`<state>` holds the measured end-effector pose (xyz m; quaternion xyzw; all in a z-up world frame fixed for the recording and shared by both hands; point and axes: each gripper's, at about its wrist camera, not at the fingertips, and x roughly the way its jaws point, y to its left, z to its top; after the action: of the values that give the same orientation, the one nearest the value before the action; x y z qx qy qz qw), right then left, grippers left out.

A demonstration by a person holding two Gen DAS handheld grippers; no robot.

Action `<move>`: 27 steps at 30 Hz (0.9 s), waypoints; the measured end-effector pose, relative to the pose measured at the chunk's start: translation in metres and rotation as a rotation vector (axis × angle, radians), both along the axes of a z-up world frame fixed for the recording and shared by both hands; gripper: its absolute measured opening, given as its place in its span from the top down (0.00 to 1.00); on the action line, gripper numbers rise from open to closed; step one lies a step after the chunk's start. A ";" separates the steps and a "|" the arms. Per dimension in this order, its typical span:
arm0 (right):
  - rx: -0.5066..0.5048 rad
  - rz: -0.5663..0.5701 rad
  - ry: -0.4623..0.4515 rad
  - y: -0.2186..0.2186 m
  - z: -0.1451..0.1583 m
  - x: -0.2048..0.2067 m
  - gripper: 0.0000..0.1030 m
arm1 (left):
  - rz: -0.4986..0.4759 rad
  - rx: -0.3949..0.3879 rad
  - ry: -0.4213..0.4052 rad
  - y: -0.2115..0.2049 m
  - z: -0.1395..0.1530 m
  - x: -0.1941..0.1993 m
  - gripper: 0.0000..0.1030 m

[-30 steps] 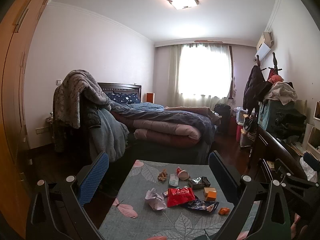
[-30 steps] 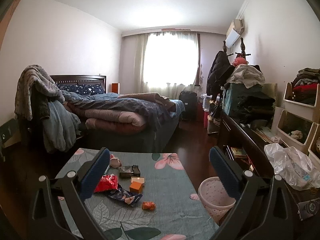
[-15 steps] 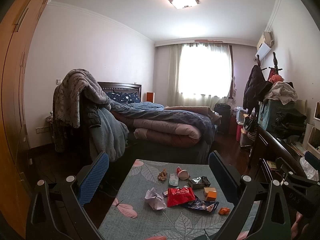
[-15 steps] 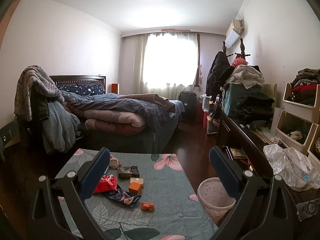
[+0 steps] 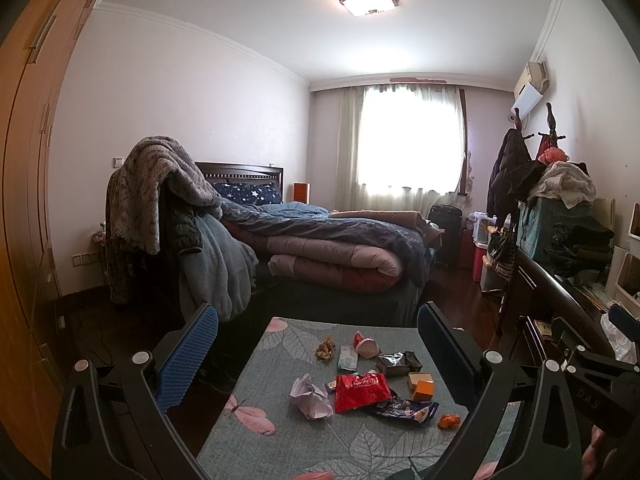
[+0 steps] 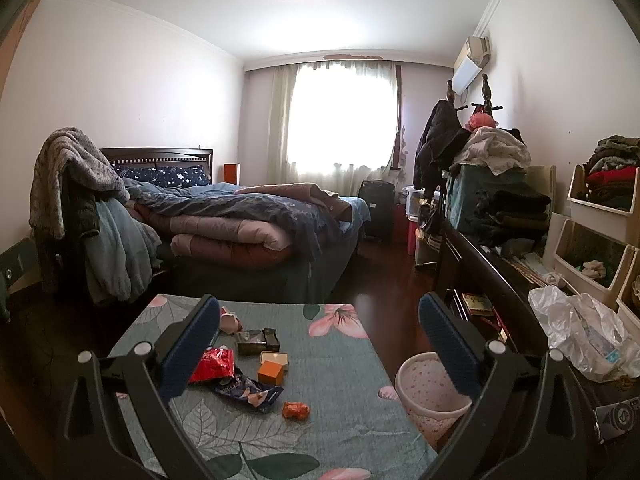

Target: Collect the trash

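Note:
Trash lies on a table with a grey-green leaf cloth [image 5: 360, 444]: a red wrapper [image 5: 360, 390], a crumpled white paper [image 5: 310, 396], a dark blue wrapper [image 5: 404, 406], a small orange box [image 5: 423, 390], a small orange scrap [image 5: 449, 421] and a dark foil box [image 5: 398, 362]. My left gripper [image 5: 318, 350] is open and empty, above the table's near side. My right gripper [image 6: 320, 344] is open and empty too. It shows the red wrapper [image 6: 214, 364], orange box [image 6: 272, 372] and orange scrap [image 6: 296, 410]. A pink-white waste bin [image 6: 428, 388] stands at the table's right edge.
A bed [image 5: 332, 248] with piled quilts stands beyond the table. A chair draped in blankets [image 5: 160, 192] is at left. A dark dresser [image 6: 492, 280] with clothes, a plastic bag [image 6: 580, 332] and storage bins lines the right wall. A wooden wardrobe [image 5: 24, 200] is at far left.
Both grippers have stayed open and nearly still. The right view has shifted very slightly.

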<state>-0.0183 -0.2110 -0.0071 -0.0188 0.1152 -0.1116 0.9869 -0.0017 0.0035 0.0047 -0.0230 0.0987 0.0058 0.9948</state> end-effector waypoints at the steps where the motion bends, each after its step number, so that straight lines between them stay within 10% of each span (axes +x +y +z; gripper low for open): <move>1: 0.001 0.000 0.000 0.000 0.000 0.001 0.03 | 0.000 0.000 0.001 0.000 -0.002 0.000 0.04; 27: 0.003 0.004 0.023 0.001 -0.010 0.003 0.03 | 0.001 0.003 0.012 0.001 -0.021 0.007 0.04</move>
<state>-0.0152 -0.2101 -0.0174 -0.0187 0.1265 -0.1090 0.9858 0.0057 0.0043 -0.0166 -0.0217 0.1049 0.0067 0.9942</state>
